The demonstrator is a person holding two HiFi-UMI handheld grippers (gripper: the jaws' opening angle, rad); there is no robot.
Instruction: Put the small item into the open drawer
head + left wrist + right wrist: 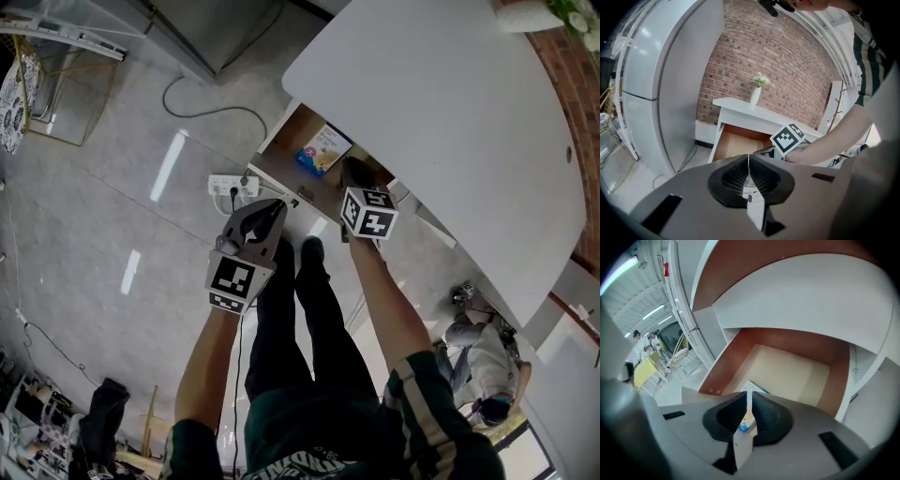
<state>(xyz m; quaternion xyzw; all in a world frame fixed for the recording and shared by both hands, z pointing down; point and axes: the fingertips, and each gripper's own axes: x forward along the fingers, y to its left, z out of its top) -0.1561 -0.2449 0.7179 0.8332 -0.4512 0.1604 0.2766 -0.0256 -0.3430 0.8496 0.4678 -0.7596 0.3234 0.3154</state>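
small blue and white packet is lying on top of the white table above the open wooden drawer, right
Not quite. The small blue and white packet lies inside the open wooden drawer, on its floor, not on top of the white table above it. The head view shows this.

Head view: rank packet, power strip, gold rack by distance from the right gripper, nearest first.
1. Packet: in the open drawer, just ahead of the right gripper.
2. Power strip: on the floor, left of the drawer.
3. Gold rack: far upper left, near the picture's edge.
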